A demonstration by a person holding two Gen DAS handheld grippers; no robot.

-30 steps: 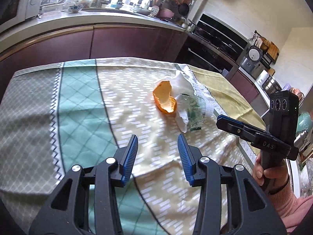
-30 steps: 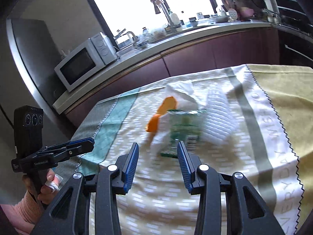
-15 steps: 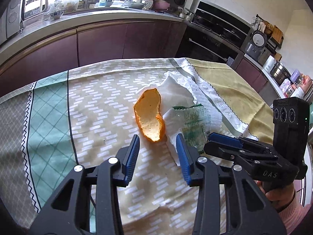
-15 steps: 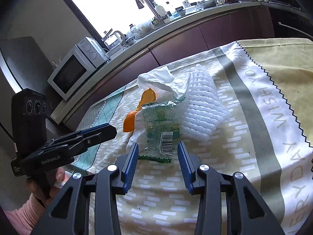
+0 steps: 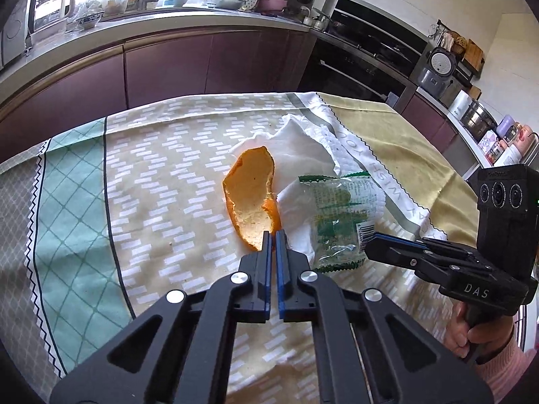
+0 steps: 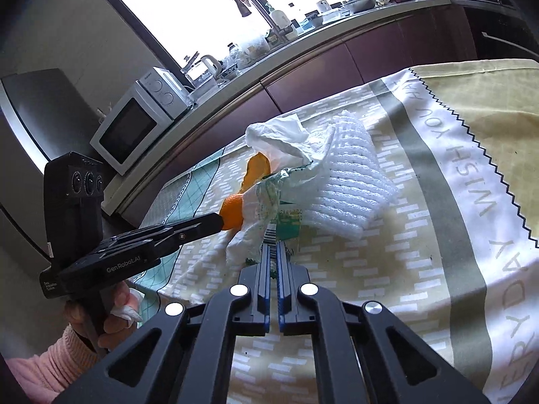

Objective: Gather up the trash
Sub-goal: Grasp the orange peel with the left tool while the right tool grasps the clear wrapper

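Note:
An orange peel (image 5: 251, 198) lies hollow side up on the patterned tablecloth (image 5: 161, 175). My left gripper (image 5: 272, 234) is shut on its near tip. Right of the peel lies a clear green-printed wrapper (image 5: 337, 222) on a crumpled white tissue (image 5: 296, 144). In the right wrist view my right gripper (image 6: 272, 246) is shut on the wrapper (image 6: 283, 212) at its near barcode edge. A white foam net (image 6: 350, 185) lies just behind the wrapper. The left gripper (image 6: 219, 224) shows from the side, pinching the peel (image 6: 232, 210). The right gripper (image 5: 372, 245) reaches the wrapper's corner.
The tablecloth hangs over the table's far edge (image 5: 202, 101). Behind it runs a dark kitchen counter (image 5: 168, 23) with a microwave (image 6: 134, 128), a sink tap (image 6: 249, 0) and an oven (image 5: 363, 54). A hand in a pink sleeve (image 6: 50, 353) holds each gripper.
Both grippers went from open to shut. The left one came forward onto the peel's near tip. The right one closed on the wrapper's near edge, which now lifts a little.

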